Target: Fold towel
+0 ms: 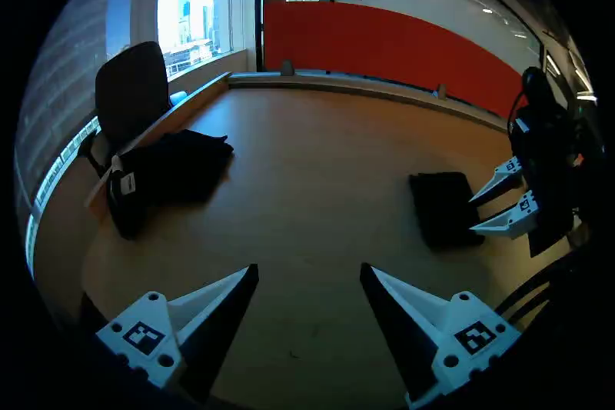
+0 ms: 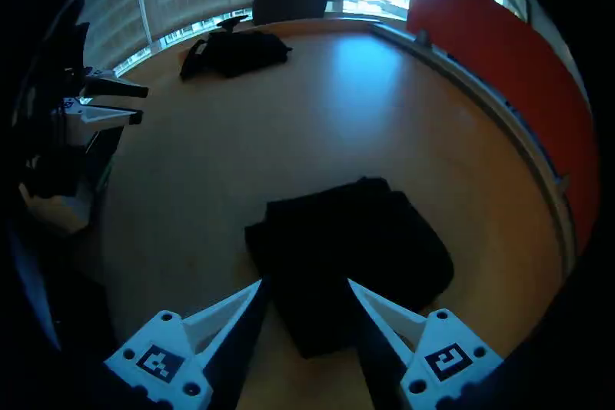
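The dark towel [image 2: 361,241] lies folded into a thick rectangle on the wooden table [image 2: 307,125]. My right gripper [image 2: 306,285] is open, and its fingertips reach over the towel's near edge without pressing on it. The left gripper view has the same towel [image 1: 442,206] at the right, with the right gripper [image 1: 471,217] at its side. My left gripper [image 1: 307,271] is open over bare tabletop, well away from the towel, with nothing between its fingers. It appears in the right gripper view at the far left [image 2: 144,102].
A black bag [image 1: 173,168] lies on the table's far corner by the window, with a black office chair [image 1: 131,91] behind it. A red partition [image 1: 384,45] runs along the table's far edge. Bare wood stretches between the bag and the towel.
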`<action>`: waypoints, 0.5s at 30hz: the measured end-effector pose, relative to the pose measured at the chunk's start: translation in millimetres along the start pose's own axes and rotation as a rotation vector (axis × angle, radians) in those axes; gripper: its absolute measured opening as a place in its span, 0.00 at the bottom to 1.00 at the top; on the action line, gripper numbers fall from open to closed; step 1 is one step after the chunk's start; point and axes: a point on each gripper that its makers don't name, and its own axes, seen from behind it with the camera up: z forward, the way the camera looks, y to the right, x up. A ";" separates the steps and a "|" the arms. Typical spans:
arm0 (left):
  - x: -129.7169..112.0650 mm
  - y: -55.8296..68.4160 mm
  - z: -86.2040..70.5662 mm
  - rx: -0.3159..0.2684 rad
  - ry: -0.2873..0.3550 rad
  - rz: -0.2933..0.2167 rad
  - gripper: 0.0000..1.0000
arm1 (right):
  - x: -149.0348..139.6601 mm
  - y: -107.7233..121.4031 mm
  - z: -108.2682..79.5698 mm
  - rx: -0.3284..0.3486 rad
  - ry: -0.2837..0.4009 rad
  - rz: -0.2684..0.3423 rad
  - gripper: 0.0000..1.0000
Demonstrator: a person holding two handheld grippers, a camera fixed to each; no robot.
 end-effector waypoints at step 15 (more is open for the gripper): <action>1.5 4.5 2.5 -0.008 -0.001 0.012 0.98 | -43.1 0.1 -11.0 -0.044 -0.044 0.073 0.67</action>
